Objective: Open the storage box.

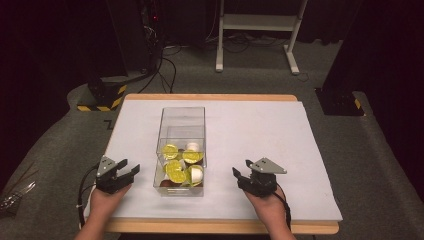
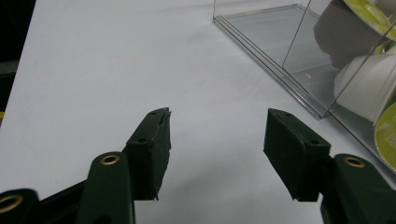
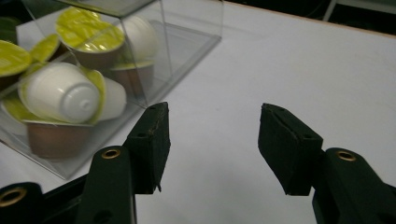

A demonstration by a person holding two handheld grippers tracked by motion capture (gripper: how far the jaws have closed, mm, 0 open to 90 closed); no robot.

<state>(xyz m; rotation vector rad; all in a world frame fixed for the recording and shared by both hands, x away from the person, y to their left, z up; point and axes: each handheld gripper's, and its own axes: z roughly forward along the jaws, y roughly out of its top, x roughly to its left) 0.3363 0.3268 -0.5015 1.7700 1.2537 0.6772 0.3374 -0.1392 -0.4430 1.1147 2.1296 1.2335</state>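
A clear plastic box (image 1: 181, 117) stands on the white table top (image 1: 260, 130), left of middle. Its near half holds several coffee capsules (image 1: 182, 167) with yellow-green lids and white or brown bodies. My left gripper (image 1: 129, 171) rests on the table left of the box, open, nothing between its jaws. The box's corner (image 2: 322, 112) shows at the right of the left gripper view. My right gripper (image 1: 241, 173) sits right of the box, open and empty as well. In the right gripper view the capsules (image 3: 60, 95) lie behind the clear wall at upper left.
The table's wooden front edge (image 1: 220, 227) runs just behind both hands. Beyond the table stand a white frame (image 1: 257, 30), black stands with yellow-striped bases (image 1: 102, 95) and cables on grey carpet. Bare white surface lies right of the box.
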